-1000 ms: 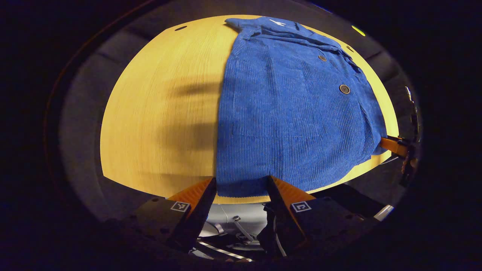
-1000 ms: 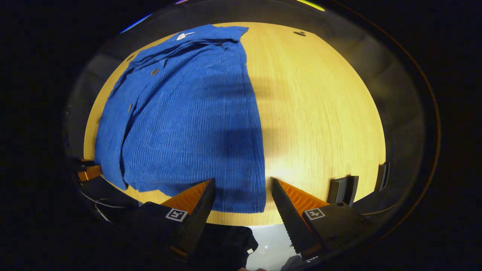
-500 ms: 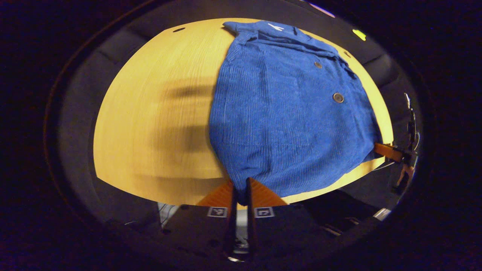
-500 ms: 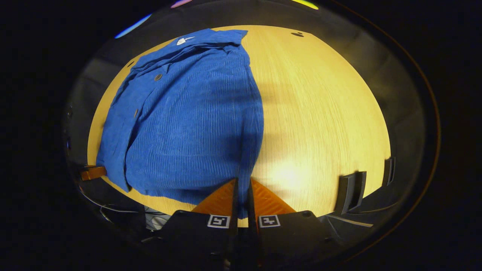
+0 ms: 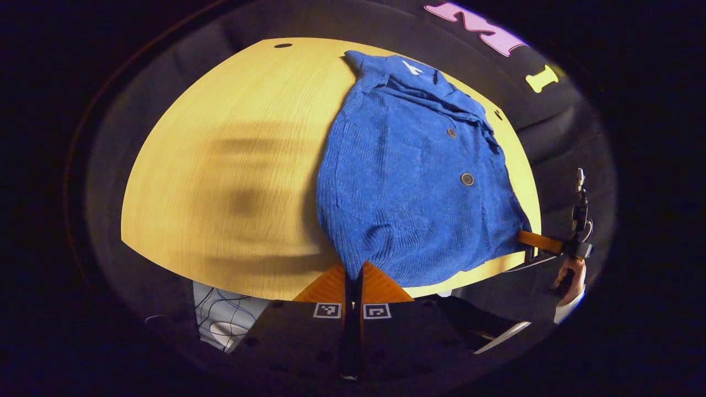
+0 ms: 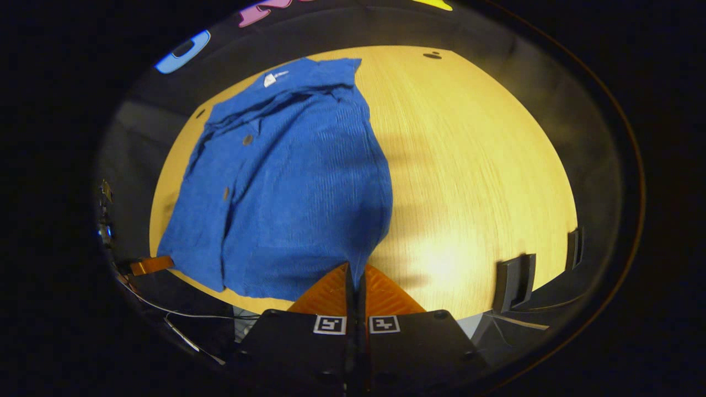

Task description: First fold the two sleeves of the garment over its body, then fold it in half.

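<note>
A blue corduroy buttoned garment (image 5: pixel 408 176) lies on the round wooden table (image 5: pixel 220 165), collar at the far side and both sleeves folded in over its body. My left gripper (image 5: pixel 353 273) is shut on the near hem corner, lifted off the table. In the right gripper view the same garment (image 6: pixel 287 182) shows, and my right gripper (image 6: pixel 356 273) is shut on the other near hem corner, also raised. The right gripper (image 5: pixel 538 241) appears at the far right of the left gripper view, held by a hand (image 5: pixel 568 273). The left gripper (image 6: pixel 149 266) shows at the left of the right gripper view.
Two dark brackets (image 6: pixel 513 284) stand at the table's near right edge in the right gripper view. Cables and a white floor patch (image 5: pixel 220 317) lie under the table's near edge. Bare wood stretches left of the garment in the left gripper view and right of it in the right gripper view.
Both grippers went from open around the near hem to shut on its corners, then rose, lifting the hem so the cloth bunches near the fingers.
</note>
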{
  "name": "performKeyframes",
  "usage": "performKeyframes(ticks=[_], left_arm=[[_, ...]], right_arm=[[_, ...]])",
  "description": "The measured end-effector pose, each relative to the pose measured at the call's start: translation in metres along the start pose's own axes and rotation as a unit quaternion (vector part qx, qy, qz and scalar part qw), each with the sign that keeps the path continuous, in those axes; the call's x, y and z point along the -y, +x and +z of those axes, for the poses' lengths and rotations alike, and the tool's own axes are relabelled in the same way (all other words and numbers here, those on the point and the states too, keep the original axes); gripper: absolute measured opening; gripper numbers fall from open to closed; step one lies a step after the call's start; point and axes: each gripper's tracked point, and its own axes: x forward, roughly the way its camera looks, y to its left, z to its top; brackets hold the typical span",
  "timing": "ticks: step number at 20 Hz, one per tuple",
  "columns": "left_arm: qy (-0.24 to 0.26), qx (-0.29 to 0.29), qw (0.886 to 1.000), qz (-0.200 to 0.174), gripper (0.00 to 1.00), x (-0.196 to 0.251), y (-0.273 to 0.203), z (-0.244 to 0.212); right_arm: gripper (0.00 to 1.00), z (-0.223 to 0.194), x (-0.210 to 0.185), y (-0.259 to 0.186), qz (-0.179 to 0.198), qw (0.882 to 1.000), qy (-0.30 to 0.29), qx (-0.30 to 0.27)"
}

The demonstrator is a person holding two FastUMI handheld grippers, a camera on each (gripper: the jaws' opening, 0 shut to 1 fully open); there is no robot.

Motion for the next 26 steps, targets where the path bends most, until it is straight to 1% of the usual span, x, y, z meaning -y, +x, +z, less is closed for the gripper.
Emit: performKeyframes(ticks=[3,7,10,14,16,17,19,20,21,23,24,25,26], left_arm=[[0.013,0.040,0.999,-0.024,0.00,0.012,-0.033,0.036],[0.053,0.108,0.992,-0.036,0.00,0.023,-0.087,0.097],[0.077,0.154,0.984,-0.044,0.00,0.029,-0.128,0.141],[0.126,0.213,0.969,-0.029,0.00,0.042,-0.175,0.196],[0.154,0.245,0.957,-0.020,0.00,0.055,-0.185,0.230],[0.163,0.262,0.951,-0.014,0.00,0.061,-0.184,0.251],[0.154,0.289,0.945,-0.007,0.00,0.070,-0.188,0.293],[0.146,0.301,0.942,-0.009,0.00,0.075,-0.186,0.316],[0.139,0.310,0.941,-0.008,0.00,0.074,-0.178,0.337],[0.117,0.297,0.948,0.000,0.00,0.067,-0.147,0.375],[0.106,0.288,0.952,0.012,0.00,0.058,-0.128,0.394],[0.095,0.269,0.958,0.025,0.00,0.045,-0.103,0.408],[0.083,0.248,0.965,0.033,0.00,0.036,-0.079,0.418]], right_arm=[[0.02,0.043,-0.017,-0.040,0.012,0.999,-0.009,0.051],[0.01,0.104,-0.039,-0.095,0.005,0.989,-0.065,0.133],[0.01,0.149,-0.055,-0.128,-0.005,0.977,-0.098,0.187],[0.01,0.211,-0.081,-0.164,-0.009,0.960,-0.115,0.254],[0.01,0.250,-0.093,-0.180,-0.014,0.949,-0.123,0.288],[0.01,0.271,-0.101,-0.187,-0.015,0.944,-0.128,0.304],[0.00,0.316,-0.111,-0.197,-0.019,0.932,-0.136,0.334],[0.00,0.337,-0.112,-0.194,-0.023,0.929,-0.137,0.342],[0.01,0.359,-0.113,-0.186,-0.027,0.929,-0.137,0.343],[0.01,0.400,-0.106,-0.152,-0.035,0.933,-0.129,0.335],[0.01,0.416,-0.099,-0.129,-0.042,0.936,-0.127,0.327],[0.01,0.431,-0.088,-0.100,-0.051,0.940,-0.128,0.311],[0.01,0.437,-0.078,-0.067,-0.058,0.948,-0.129,0.286]])
